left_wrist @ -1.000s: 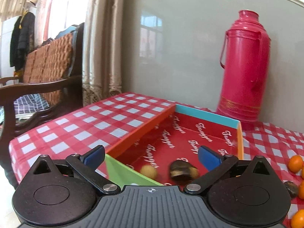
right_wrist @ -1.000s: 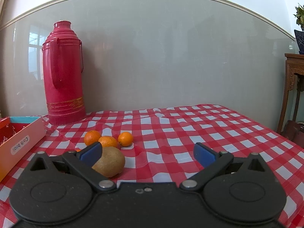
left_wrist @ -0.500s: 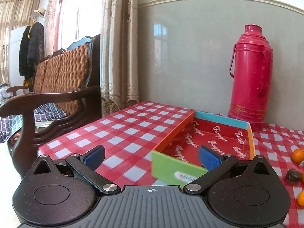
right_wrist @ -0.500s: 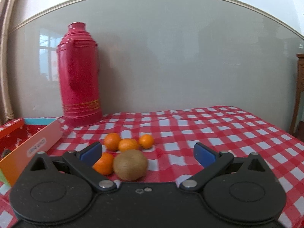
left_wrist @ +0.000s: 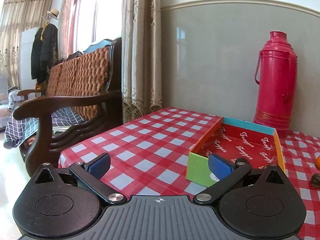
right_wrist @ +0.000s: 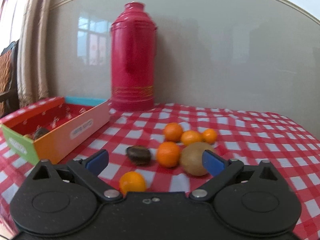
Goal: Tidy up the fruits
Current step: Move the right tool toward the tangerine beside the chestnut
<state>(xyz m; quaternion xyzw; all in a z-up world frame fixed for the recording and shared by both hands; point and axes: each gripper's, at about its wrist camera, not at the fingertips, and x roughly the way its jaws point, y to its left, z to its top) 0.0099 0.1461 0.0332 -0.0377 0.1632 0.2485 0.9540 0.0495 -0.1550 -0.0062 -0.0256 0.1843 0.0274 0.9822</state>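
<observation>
A shallow box (left_wrist: 238, 146) with a red inside, green near end and orange sides lies on the checked table; it also shows in the right wrist view (right_wrist: 80, 128), with a dark fruit (right_wrist: 41, 133) inside. My left gripper (left_wrist: 159, 165) is open and empty, short of the box's near left corner. My right gripper (right_wrist: 155, 160) is open and empty above loose fruit: several oranges (right_wrist: 168, 154), one near orange (right_wrist: 132, 182), a brown kiwi (right_wrist: 195, 159) and a dark brown fruit (right_wrist: 139, 155).
A tall red thermos (left_wrist: 277, 92) stands against the wall behind the box, also in the right wrist view (right_wrist: 133, 60). A wooden wicker-backed chair (left_wrist: 66, 104) stands left of the table's edge. An orange (left_wrist: 318, 162) and a dark fruit (left_wrist: 315, 179) lie right of the box.
My left gripper has pulled back from over the box, leaving the fruit inside. My right gripper has swung left and back, bringing the fruit pile and the box into view.
</observation>
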